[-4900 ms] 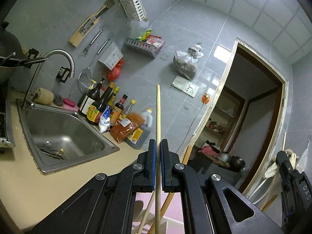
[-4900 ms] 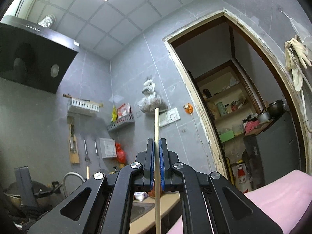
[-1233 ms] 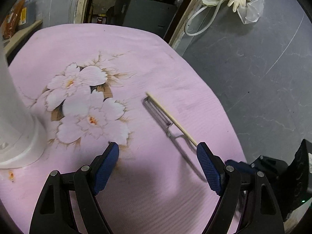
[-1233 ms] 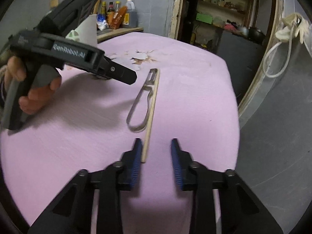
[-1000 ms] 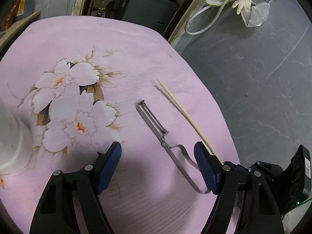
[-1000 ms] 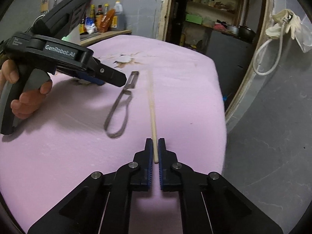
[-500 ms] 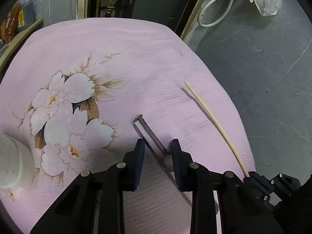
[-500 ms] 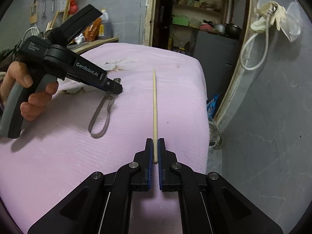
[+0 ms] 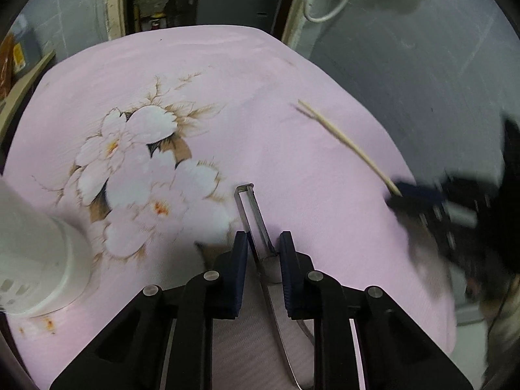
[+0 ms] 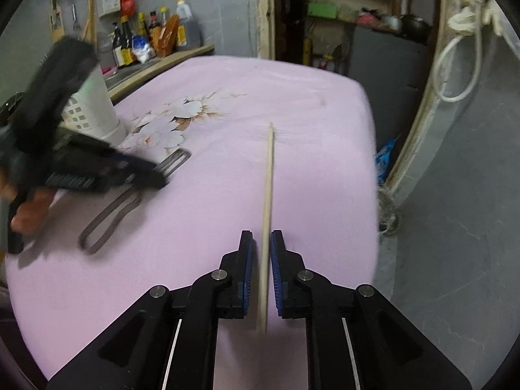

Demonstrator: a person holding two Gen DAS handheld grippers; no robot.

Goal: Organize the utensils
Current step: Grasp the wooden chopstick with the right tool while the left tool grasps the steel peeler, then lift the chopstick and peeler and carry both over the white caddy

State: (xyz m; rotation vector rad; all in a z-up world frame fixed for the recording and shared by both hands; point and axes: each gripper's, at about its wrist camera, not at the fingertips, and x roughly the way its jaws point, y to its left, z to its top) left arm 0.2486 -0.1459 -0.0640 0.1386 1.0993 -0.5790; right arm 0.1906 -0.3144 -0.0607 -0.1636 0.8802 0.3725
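both pairs of jaws are standing narrow. on the left gripper [image 9: 263, 253] the jaws are closing, with the neck of the metal peeler [image 9: 255, 217] between the blue pads, which are not yet pressing on it. on the right gripper [image 10: 261, 260] the jaws are opening around the near part of the wooden chopstick [image 10: 268, 188], and a thin gap is showing on each side of the stick, so nothing is gripping it.

both utensils are lying on the pink flowered cloth [image 9: 292, 65], the peeler towards the left near the printed blossoms, the chopstick well apart from it towards the right edge. a white perforated holder [image 10: 94, 113] is standing at the far left.

the chopstick is looking light, stiff and thin; it is probably rolling easily and slipping if pinched at its very end, so taking it a little way up from the near end seems wiser. the peeler is thin sheet metal, light, rigid and likely slick, with a toothed blade; the narrow neck where blade meets looped handle seems the safest hold.

seen from the right wrist, the chopstick's long axis is running near to far, tip pointing away. the peeler is lying on a diagonal, its square blade head far and right, its looped handle near and left.
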